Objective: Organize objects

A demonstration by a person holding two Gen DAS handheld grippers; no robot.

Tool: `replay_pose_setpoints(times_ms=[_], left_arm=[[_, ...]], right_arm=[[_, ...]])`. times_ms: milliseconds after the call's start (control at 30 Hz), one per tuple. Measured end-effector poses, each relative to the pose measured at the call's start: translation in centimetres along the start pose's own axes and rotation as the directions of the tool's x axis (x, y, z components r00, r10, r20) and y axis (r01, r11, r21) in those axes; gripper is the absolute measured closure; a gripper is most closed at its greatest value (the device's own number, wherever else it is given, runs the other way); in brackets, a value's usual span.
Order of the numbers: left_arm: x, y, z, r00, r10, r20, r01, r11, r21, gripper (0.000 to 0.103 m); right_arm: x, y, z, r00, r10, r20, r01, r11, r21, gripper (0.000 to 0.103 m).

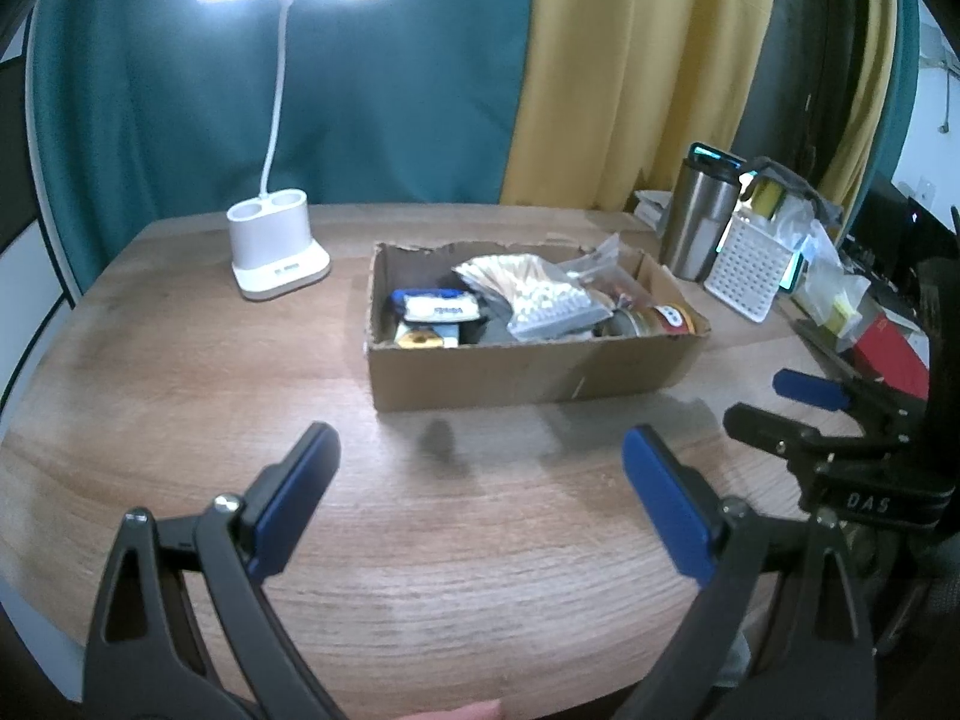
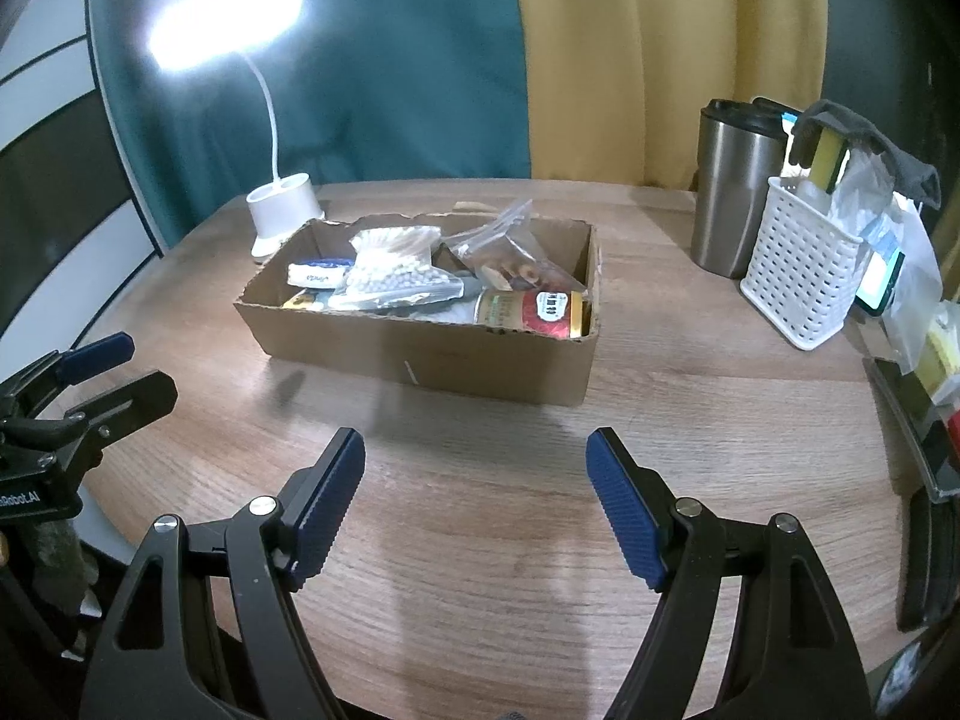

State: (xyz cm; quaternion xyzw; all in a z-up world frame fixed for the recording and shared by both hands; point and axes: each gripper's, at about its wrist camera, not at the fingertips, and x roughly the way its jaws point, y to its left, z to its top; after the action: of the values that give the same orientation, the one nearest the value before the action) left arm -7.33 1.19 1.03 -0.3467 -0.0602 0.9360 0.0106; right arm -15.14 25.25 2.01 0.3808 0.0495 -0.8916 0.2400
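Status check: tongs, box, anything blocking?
Left tongs open, empty. Right tongs open, empty. Cardboard box full, untouched, dead ahead. Bare table between, nothing blocking.

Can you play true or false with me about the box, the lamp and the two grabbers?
1. The cardboard box is empty. False: it holds bags and a red and gold can.
2. The desk lamp is switched on. True.
3. The left gripper is holding a bag. False: it is open, with only bare table between its blue pads.
4. The right gripper is open and holds nothing. True.
5. The steel tumbler is lying inside the box. False: it stands upright on the table beside the white basket.
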Motion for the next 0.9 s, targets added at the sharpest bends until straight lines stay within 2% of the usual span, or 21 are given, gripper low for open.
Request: replay_pose_setpoints(times_ms=[900], left_arm=[[1.1,0.7,0.1,1.0,0.001,-0.016,-0.001,1.0,-0.012,0.006]], right_arm=[[0.8,-0.3,0.3,1.0,0.003,-0.013,-0.003,1.0,0.008,0.024]])
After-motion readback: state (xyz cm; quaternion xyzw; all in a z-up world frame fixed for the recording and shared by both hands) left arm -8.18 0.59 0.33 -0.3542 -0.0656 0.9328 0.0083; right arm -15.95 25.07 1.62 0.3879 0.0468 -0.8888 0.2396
